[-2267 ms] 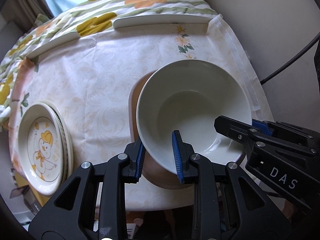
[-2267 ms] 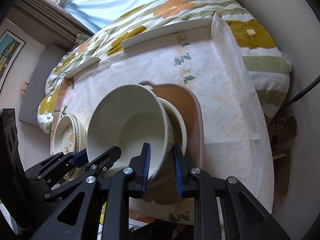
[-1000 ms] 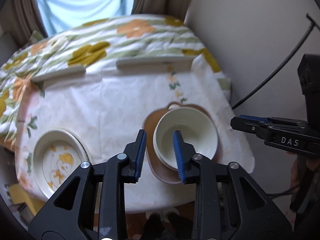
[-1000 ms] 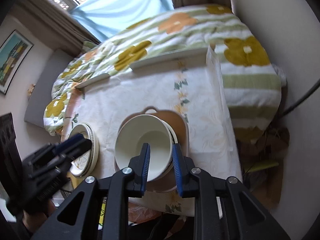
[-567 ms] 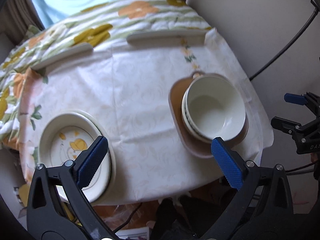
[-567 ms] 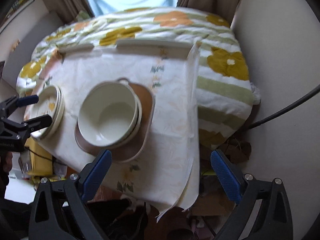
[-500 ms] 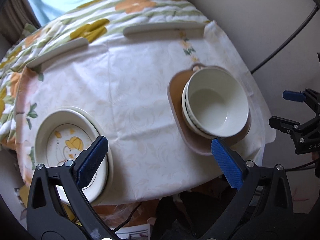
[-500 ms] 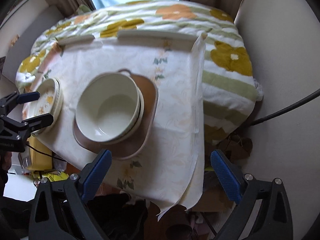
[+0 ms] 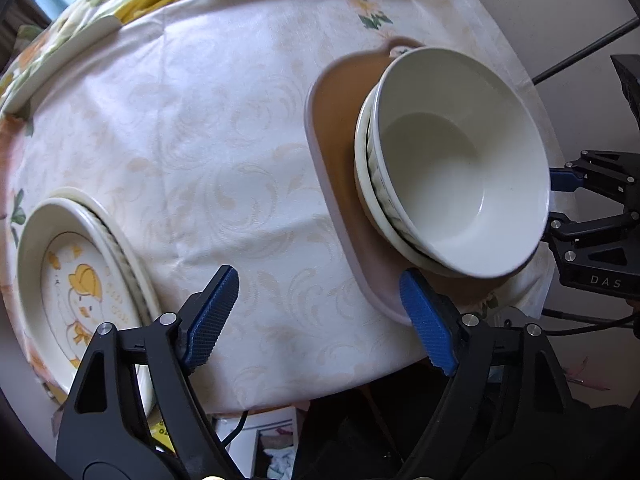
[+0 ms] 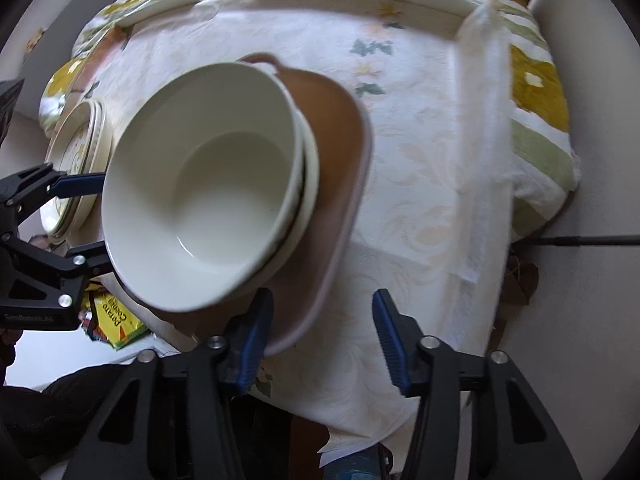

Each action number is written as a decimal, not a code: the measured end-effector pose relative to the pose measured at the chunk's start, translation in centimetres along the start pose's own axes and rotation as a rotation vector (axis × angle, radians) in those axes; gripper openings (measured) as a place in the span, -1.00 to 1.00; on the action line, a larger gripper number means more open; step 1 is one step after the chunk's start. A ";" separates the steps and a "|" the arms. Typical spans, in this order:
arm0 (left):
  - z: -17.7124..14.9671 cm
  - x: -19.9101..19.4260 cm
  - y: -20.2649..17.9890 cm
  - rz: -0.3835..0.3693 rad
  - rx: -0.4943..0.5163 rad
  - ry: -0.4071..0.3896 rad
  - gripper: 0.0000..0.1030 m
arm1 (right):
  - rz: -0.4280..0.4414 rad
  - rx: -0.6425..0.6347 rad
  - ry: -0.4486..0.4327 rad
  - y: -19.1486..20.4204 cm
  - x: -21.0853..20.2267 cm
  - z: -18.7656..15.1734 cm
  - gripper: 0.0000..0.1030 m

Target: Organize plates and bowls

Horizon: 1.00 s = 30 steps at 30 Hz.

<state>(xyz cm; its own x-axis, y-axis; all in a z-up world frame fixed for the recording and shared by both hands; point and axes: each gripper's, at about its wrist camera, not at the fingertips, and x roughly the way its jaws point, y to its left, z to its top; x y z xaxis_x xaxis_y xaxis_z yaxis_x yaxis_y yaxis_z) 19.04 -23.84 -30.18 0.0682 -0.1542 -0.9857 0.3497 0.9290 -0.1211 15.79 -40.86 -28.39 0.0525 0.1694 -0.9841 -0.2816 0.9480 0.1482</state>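
Risk: the stacked cream ceramic bowls (image 9: pixel 460 176) overhang the near edge of the brown rounded plastic tray (image 9: pixel 332 128); a finger clipping the top rim on the way down could tip the stack off the bench (image 9: pixel 180 140).

Left gripper (image 9: pixel 320 316): fingers (image 9: pixel 212 316) apart, just been closing, nothing between them but tablecloth; bowls ahead-right, duck-print plates (image 9: pixel 72 280) ahead-left.

Right gripper (image 10: pixel 324 336): fingers (image 10: pixel 390 338) apart, just been closing, holding nothing, tray edge beside its left finger.

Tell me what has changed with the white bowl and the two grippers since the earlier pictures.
The large white ceramic bowl, gripped by both grippers earlier, was let go nested on the bowl stack on the brown tray. The left gripper and right gripper lifted, opened wide, came back down, and have just been closing, empty. The duck-print plates stayed put.
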 end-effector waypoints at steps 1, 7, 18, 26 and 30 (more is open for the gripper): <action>0.2 0.3 -0.2 -0.004 0.003 0.009 0.53 | 0.019 -0.013 0.009 0.0 0.4 0.2 -0.30; 0.8 2.4 -1.6 -0.047 0.002 0.041 -0.32 | 0.091 -0.088 0.015 0.2 1.9 0.6 -0.58; 0.4 2.9 -4.2 0.022 0.112 -0.046 -0.68 | 0.085 -0.162 -0.068 0.6 2.3 -0.5 -0.62; 0.5 -0.9 -3.9 0.026 0.107 -0.104 -0.68 | 0.044 -0.184 -0.109 1.9 -0.7 0.3 -0.62; 0.0 -5.0 -1.8 0.031 0.096 -0.141 -0.68 | 0.023 -0.209 -0.137 3.9 -3.3 1.1 -0.62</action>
<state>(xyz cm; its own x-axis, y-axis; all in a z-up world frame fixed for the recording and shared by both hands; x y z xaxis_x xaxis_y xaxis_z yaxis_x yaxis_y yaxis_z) 18.08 -24.79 -25.07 0.2083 -0.1775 -0.9618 0.4322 0.8989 -0.0723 15.56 -37.42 -24.41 0.1693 0.2383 -0.9563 -0.4756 0.8696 0.1325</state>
